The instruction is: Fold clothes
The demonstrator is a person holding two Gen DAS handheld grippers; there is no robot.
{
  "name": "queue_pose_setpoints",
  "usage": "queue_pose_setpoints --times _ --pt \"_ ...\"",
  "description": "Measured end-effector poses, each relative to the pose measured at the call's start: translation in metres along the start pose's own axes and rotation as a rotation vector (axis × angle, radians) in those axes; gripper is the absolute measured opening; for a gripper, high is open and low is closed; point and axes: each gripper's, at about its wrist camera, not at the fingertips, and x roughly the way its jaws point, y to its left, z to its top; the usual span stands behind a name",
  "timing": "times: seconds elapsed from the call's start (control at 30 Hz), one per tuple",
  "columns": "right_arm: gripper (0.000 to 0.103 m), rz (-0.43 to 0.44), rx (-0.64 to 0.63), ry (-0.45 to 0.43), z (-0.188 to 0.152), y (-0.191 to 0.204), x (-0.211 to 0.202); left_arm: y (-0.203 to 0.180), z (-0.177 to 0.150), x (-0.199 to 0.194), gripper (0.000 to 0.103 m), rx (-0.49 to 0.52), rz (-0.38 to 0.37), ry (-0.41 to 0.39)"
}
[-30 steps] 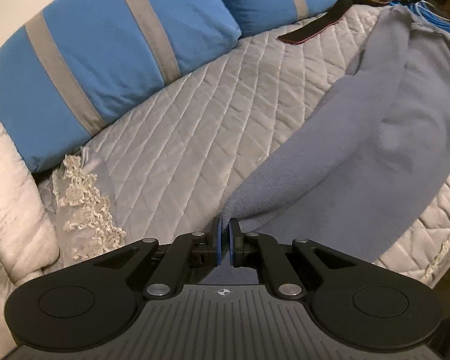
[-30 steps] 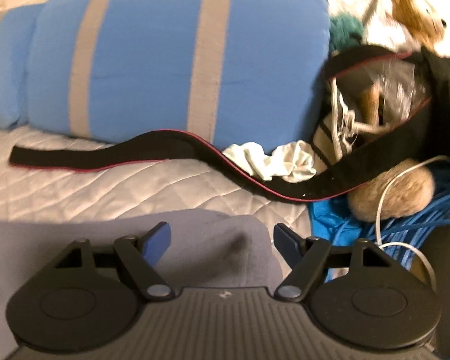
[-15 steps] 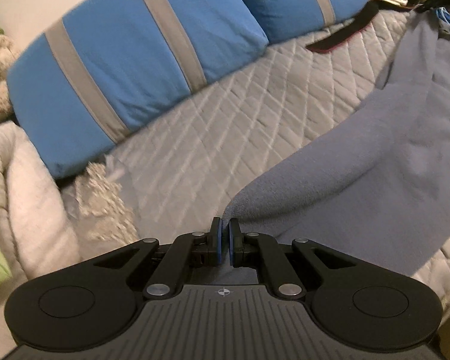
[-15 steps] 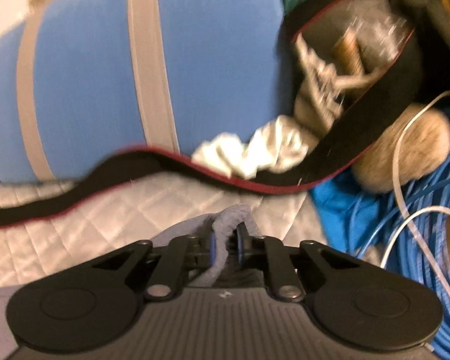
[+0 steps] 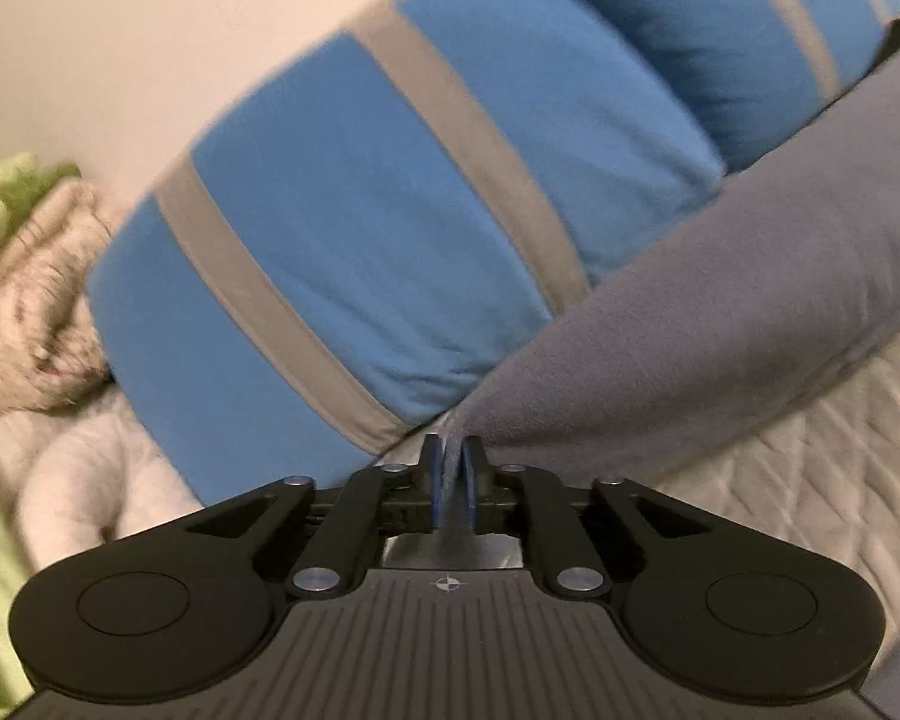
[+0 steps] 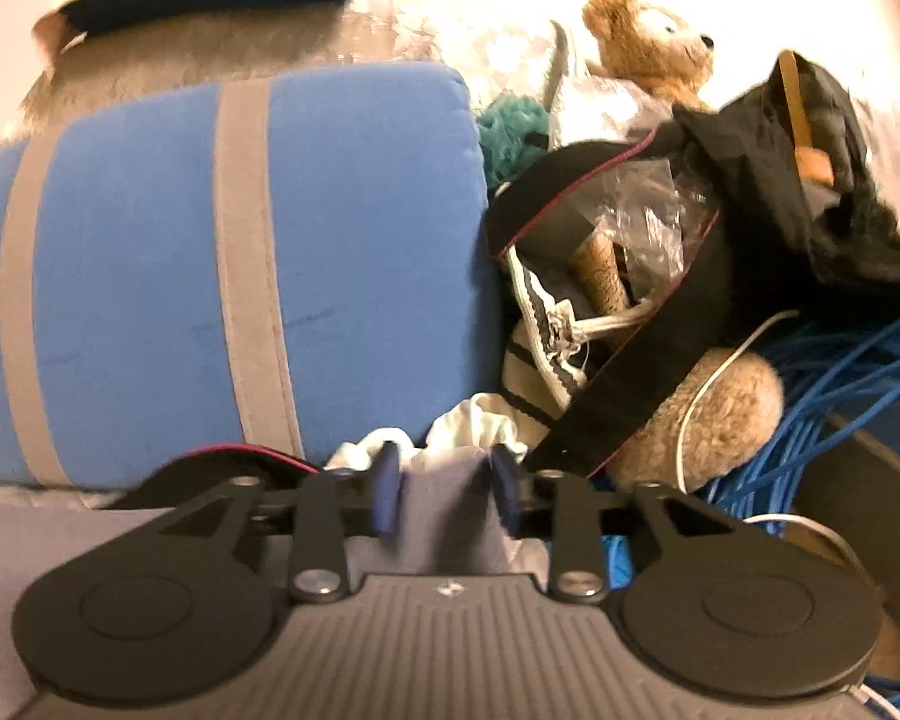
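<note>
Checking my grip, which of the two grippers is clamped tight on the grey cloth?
The left gripper: fingers nearly together on the grey cloth. The right gripper's stand apart.

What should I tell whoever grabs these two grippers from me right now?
Left gripper: shut on an edge of the grey fleece garment, which is lifted in front of the blue striped pillows.
Right gripper: fingers partly apart with grey fleece bunched between them, near the clutter by the black strap; grip uncertain.
Done: garment picked up off the quilted bedcover.
Left: confirm right grip, lay the fold, flatten it.
</note>
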Motion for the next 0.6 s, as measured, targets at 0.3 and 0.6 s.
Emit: queue_pose_setpoints --times 0.3,0.6 --pt "0.093 0.114 -0.137 0.026 0.008 0.012 -0.051 -0.014 -0.016 -0.001 0.065 -0.016 -0.027 -0.010" --pt "0.103 0.368 -0.297 0.126 0.036 0.034 -0.124 0.012 -0.039 -0.064 0.066 -0.017 -0.130 -0.006"
